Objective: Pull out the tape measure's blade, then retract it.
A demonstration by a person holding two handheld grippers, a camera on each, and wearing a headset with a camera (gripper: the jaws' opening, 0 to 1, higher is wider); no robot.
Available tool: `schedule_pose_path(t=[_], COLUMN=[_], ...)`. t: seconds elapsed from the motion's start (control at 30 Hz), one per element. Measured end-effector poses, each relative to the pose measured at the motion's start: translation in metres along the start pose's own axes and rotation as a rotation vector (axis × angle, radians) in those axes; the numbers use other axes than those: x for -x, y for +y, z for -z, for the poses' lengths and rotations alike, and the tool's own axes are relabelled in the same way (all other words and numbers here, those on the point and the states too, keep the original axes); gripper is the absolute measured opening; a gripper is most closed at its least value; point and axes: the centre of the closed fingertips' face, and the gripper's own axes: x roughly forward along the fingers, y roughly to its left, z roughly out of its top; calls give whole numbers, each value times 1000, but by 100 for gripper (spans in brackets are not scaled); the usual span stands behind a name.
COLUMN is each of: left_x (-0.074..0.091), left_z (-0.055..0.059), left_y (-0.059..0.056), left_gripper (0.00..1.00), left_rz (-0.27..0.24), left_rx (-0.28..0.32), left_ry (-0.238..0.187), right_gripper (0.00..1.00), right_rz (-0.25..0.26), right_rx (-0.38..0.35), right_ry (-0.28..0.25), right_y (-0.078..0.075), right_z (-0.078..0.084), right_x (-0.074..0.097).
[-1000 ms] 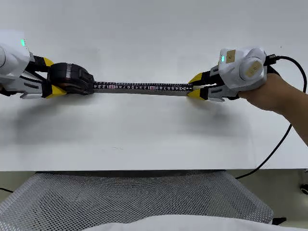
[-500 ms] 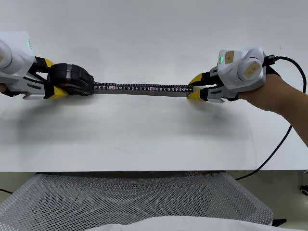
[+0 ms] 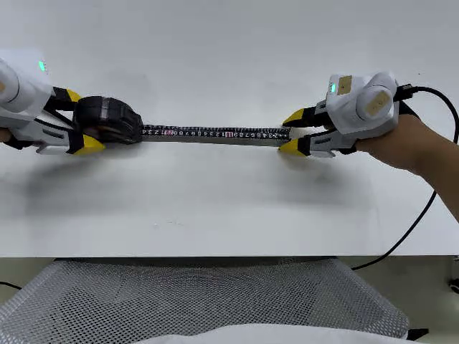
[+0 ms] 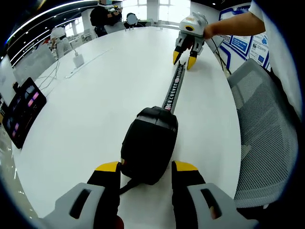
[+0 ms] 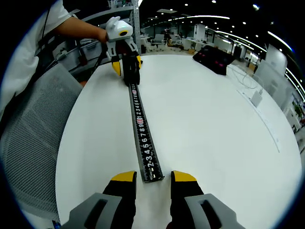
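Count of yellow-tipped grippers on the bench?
2. White left gripper straddles black tape measure case at left; right gripper, jaws open, straddles the tip of the black numbered blade. None looks hidden.

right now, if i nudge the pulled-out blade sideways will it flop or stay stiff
Likely fairly stiff: the blade runs straight from the case to the right gripper, no kink. It looks thin and light, so it would probably slide on the smooth table. Its tip lies free between the open jaws, so it may snap back.
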Motion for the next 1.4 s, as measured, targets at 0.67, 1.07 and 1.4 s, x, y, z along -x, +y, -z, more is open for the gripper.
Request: schedule_pose_path(t=[0.67, 1.07, 1.4], left_x=[27, 42, 54], left_z=[16, 20, 22], left_y=[2, -20, -38], left_gripper=[60, 66, 74], left_rz=[-169, -211, -213], left_rx=[204, 294, 344], left_ry=[-102, -148, -168], right_gripper=[66, 77, 85], right_rz=[128, 154, 167], right_rx=[-155, -211, -240], right_ry=[-55, -93, -100], right_y=[13, 27, 42], right_z=[-4, -6, -4], right_x=[17, 27, 36])
